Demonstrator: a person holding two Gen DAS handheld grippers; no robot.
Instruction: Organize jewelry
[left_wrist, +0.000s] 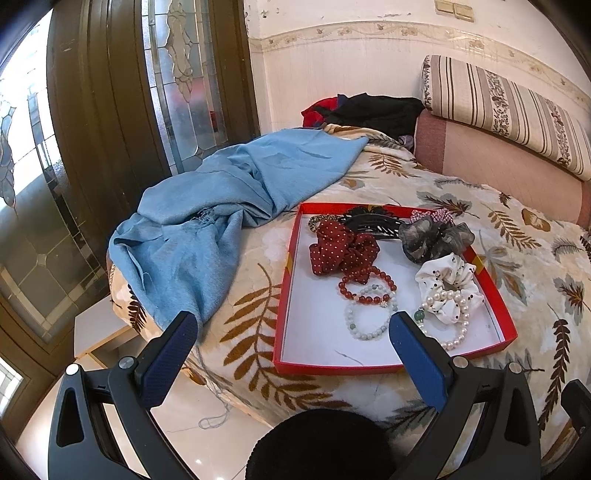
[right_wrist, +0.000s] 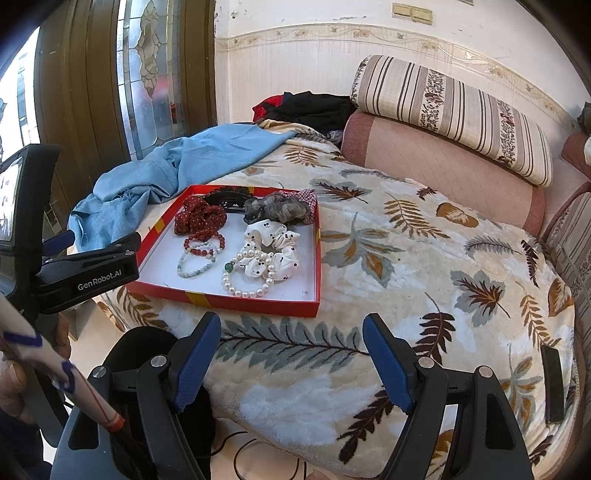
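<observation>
A crumpled light-blue woven shawl (left_wrist: 221, 206) is lying at the left of the leaf-patterned plush blanket (left_wrist: 480, 229), just beside a shallow red cardboard tray with a white floor (left_wrist: 282, 295). The left gripper (left_wrist: 293, 325) is hovering at the tray's near edge, its blue-padded jaws standing wide apart and holding nothing. Inside the tray, a dark-red polka-dot fabric bow (left_wrist: 341, 251) is sitting at the left, with a red bead bracelet (left_wrist: 365, 286) and a pale jade bead bracelet (left_wrist: 369, 319) below it. Further right, a grey sheer scrunchie (left_wrist: 432, 238), a white dotted scrunchie (left_wrist: 448, 288) and a white pearl bracelet (left_wrist: 448, 325) are resting together. The right gripper (right_wrist: 291, 343) is hanging over bare blanket, gaping wide and empty.
</observation>
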